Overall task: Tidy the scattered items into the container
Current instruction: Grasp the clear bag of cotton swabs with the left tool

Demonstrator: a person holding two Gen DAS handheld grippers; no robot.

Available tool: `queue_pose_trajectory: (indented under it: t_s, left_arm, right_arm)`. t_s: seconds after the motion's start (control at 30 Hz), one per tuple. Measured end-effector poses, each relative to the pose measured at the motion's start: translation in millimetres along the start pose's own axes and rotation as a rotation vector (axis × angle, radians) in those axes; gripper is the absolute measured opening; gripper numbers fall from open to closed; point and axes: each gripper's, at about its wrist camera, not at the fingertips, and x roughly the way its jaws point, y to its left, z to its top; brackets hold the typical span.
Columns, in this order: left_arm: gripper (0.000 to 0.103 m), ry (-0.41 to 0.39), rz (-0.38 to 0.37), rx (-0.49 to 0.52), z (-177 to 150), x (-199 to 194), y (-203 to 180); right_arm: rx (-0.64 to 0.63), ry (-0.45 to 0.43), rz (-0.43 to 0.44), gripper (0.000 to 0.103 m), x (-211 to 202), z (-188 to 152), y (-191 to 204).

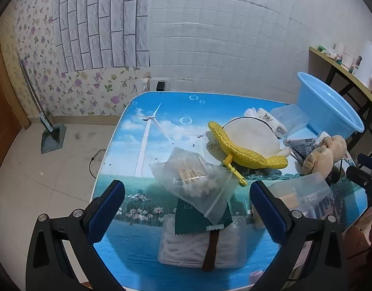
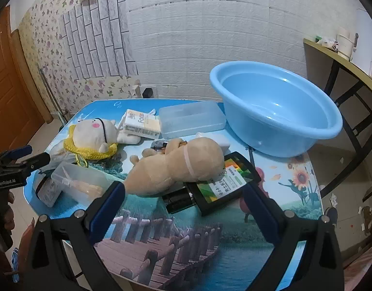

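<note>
Left tool (image 1: 187, 197) spread wide above a clear bag of cotton swabs (image 1: 194, 181), right tool (image 2: 183, 202) wide over a tan plush (image 2: 176, 167) half-hiding a dark packet (image 2: 222, 186), blue basin (image 2: 278, 111) at the tabletop's (image 2: 186, 230) far corner, clear box (image 2: 190, 120) beside it.

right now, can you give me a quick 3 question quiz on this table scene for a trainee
1. True or false: the blue basin already holds some of the scattered items.
2. Multiple choice: what lies between the open fingers of the left gripper? A) a zip bag of cotton swabs B) a tan plush toy C) a tissue pack
3. Fill in: the tan plush toy rests partly on a dark ____.

Key: 1 false, the basin looks empty. 2 A. 3 packet; the right gripper is open and holds nothing.
</note>
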Motion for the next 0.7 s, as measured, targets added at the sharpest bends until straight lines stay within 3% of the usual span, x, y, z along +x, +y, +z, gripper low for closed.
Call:
queue_pose_trajectory:
  t_s: [0.7]
  left_arm:
    - [0.103,0.059,-0.005,0.016,6,40,3]
  right_arm:
    - [-0.002,0.011,0.027,0.1,18,13,5]
